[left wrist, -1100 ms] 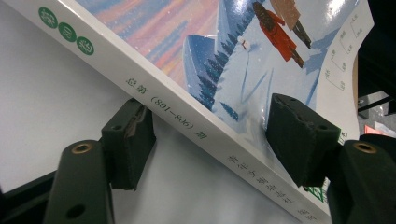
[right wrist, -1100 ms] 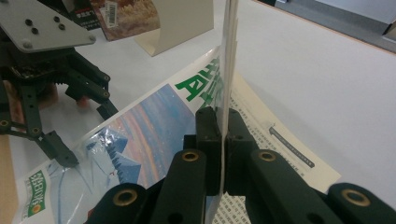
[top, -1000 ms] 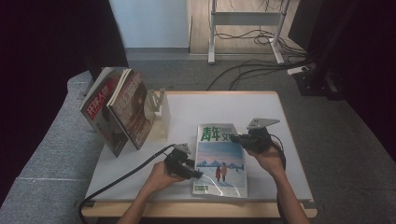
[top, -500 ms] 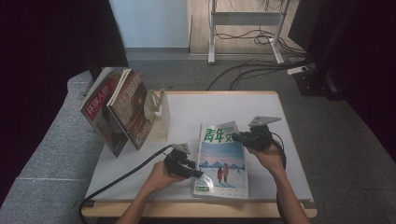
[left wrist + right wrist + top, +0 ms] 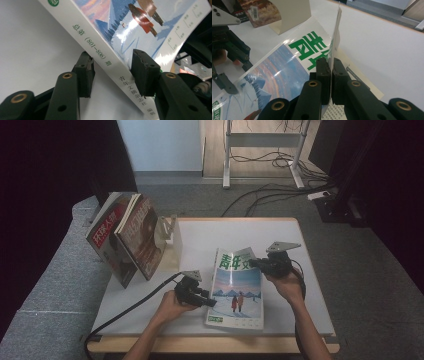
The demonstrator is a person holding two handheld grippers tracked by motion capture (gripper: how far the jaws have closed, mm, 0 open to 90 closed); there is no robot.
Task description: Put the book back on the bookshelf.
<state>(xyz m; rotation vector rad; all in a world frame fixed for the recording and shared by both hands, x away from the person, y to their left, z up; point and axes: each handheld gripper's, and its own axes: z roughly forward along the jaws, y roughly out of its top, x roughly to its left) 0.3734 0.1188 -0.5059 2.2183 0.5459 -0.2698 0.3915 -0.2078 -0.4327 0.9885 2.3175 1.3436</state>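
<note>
**Cover pinched, spine straddled**

Fingers [image 5: 325,75] of the right gripper [image 5: 261,264] are clenched on the magazine's [image 5: 236,287] front cover, which is lifted at its far right corner and stands on edge between the pads in the right gripper view; a page of fine print is exposed under it, too small to be read. At the magazine's left edge, the left gripper [image 5: 210,301] is set across the spine, one finger [image 5: 85,72] on the table side and the other over the cover. Its jaws have just been closing with the spine between them; whether both pads press on it cannot be told, since the far pad's contact face is hidden behind the spine.

The magazine lies on the table [image 5: 295,285], near its front edge and right of centre. Its title is partly hidden by the raised cover in the high view, and its near end is cut off in the left gripper view.

Far left of the magazine, a cream stand [image 5: 170,240] holds two other magazines [image 5: 125,240], which lean outward over the table's left edge. How the stand is built cannot be made out, as most of it is covered by them. In the right gripper view only one cream wall and a barcoded corner are seen, cut off by the frame.

Both hands are partly covered by the grippers held in them, and the forearms are cut off at the bottom of the high view.
</note>
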